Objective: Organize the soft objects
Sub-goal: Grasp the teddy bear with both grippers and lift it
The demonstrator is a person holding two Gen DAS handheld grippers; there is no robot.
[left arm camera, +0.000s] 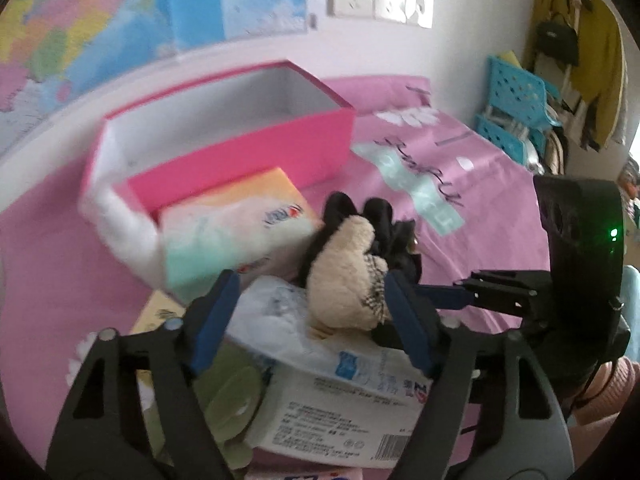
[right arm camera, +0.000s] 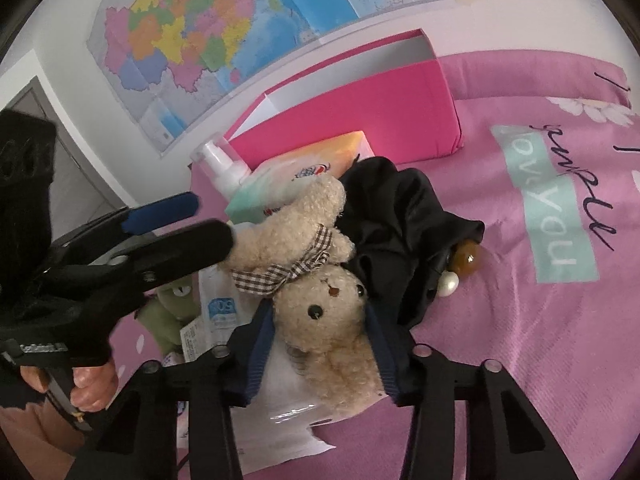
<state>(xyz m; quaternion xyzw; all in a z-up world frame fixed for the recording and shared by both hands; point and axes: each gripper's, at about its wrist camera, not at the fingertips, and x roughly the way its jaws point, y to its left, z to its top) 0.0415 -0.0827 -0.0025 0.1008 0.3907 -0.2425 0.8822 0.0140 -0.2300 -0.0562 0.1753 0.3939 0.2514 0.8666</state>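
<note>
— Where's the teddy bear [right arm camera: 320, 304]?
— On the bed [right arm camera: 520, 360], atop tissue packs [left arm camera: 340, 400]. The right gripper [right arm camera: 320, 344] squeezes its head. The left gripper [left arm camera: 308, 304] is half open around its body.
— Trouble?
— Both tugging could stretch it, or snag the black cloth [right arm camera: 400, 220].
— Anything hidden?
— Only the right view shows its face.

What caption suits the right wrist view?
Right gripper closing on a cream teddy bear's head, pink box behind.
</note>
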